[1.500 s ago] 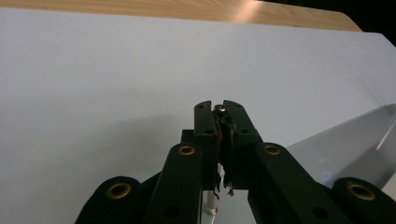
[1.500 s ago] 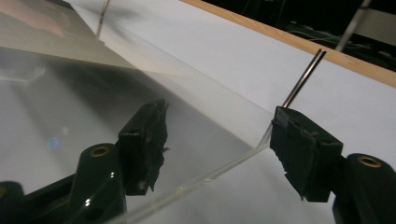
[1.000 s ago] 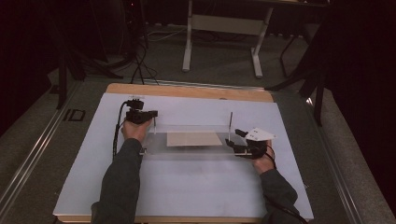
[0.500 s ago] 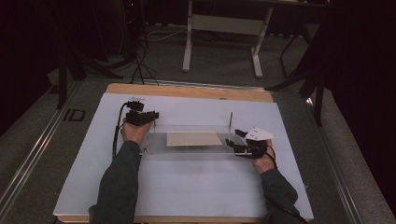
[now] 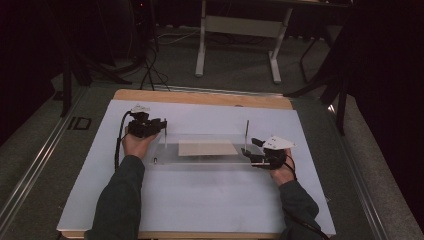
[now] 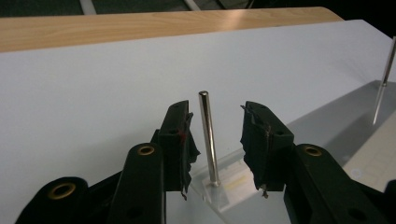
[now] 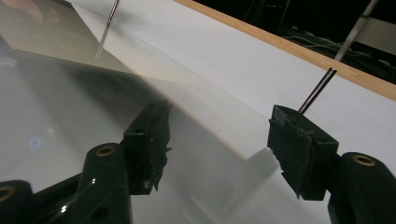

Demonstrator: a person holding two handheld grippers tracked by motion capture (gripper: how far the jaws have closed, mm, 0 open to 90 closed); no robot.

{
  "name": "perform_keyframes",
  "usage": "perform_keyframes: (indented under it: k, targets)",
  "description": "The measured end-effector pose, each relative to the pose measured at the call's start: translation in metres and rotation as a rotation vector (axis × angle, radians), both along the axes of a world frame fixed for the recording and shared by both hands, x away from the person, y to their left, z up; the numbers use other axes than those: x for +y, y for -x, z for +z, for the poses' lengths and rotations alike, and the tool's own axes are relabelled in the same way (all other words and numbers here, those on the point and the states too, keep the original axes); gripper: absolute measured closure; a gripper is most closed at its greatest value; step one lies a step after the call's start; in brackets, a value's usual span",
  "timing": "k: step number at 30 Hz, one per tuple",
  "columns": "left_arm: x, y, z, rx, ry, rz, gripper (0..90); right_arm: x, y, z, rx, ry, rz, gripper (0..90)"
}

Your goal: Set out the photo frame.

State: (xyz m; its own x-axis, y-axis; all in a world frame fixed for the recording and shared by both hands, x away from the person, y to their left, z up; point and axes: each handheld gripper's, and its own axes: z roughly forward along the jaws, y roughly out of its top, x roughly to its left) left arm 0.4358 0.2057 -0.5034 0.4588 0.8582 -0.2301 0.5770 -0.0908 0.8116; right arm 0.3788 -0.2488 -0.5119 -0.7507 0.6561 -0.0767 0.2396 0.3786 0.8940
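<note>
On the white tabletop (image 5: 200, 205), a clear plate (image 5: 210, 161) lies flat across the middle with a beige sheet (image 5: 207, 147) resting on it and thin metal pins standing upright at its corners. Compared with a second ago, almost nothing has shifted: the plate, the sheet and both of my hands keep the same places, so I judge that the approach is finished and the closing of the tongs is the step now due. My left tongs (image 5: 162, 122) sit at the plate's far left corner. In the left gripper view these tongs (image 6: 215, 140) are parted, and the corner pin (image 6: 208, 135) stands in the gap between the two jaws, touching neither. My right tongs (image 5: 248, 151) are at the plate's right edge, just below the far right pin (image 5: 246, 131). In the right gripper view these tongs (image 7: 219, 149) are likewise spread wide and grip nothing; the plate's surface (image 7: 70, 116) runs beneath and between the jaws, and a pin (image 7: 317, 91) rises behind the jaw on that view's right. My left hand (image 5: 137, 145) reaches forward with the forearm nearly straight, its tongs pointing right along the plate's far edge. My right hand (image 5: 282, 172) is turned inward, its tongs pointing left toward the plate.
</note>
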Motion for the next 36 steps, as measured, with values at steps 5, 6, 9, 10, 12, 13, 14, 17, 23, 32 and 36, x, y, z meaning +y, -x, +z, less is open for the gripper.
perform_keyframes:
  k: [5,6,9,10,12,13,14,17,23,32,36]
  targets:
    - [0.001,0.010,0.005,-0.031,-0.007,-0.026,61.2,0.000,0.000,0.001,0.005,-0.001,-0.001,37.0]
    - [0.001,0.012,0.005,-0.033,-0.006,-0.030,61.1,0.000,0.000,0.001,0.004,-0.001,-0.001,37.0]
    - [0.003,0.020,0.007,-0.050,-0.019,-0.049,61.2,0.000,-0.001,0.001,0.006,-0.001,-0.001,37.0]
    - [0.004,0.022,0.008,-0.054,-0.014,-0.050,61.2,0.000,-0.001,0.001,0.008,-0.002,-0.003,37.0]
    - [0.008,0.026,0.008,-0.061,0.013,-0.054,60.3,0.000,-0.001,0.001,0.009,-0.003,-0.003,37.0]
    - [0.011,0.029,0.008,-0.066,0.018,-0.057,59.5,0.000,-0.001,0.001,0.009,-0.002,-0.004,37.0]
    - [0.012,0.031,0.008,-0.069,0.022,-0.054,59.3,0.000,0.000,0.001,0.007,-0.002,-0.004,37.0]
    - [0.015,0.037,0.007,-0.074,0.007,-0.067,57.0,0.000,-0.001,0.001,0.008,-0.003,-0.005,37.0]
    - [0.021,0.047,0.000,-0.068,-0.013,-0.071,53.7,0.000,-0.001,0.001,0.009,-0.004,-0.005,37.0]
    - [0.027,0.062,-0.006,-0.090,-0.065,-0.038,50.1,0.000,-0.001,0.002,0.013,-0.003,-0.005,37.0]
    - [0.027,0.071,-0.005,-0.119,-0.107,-0.044,49.6,0.000,-0.002,0.003,0.015,-0.011,-0.007,37.0]
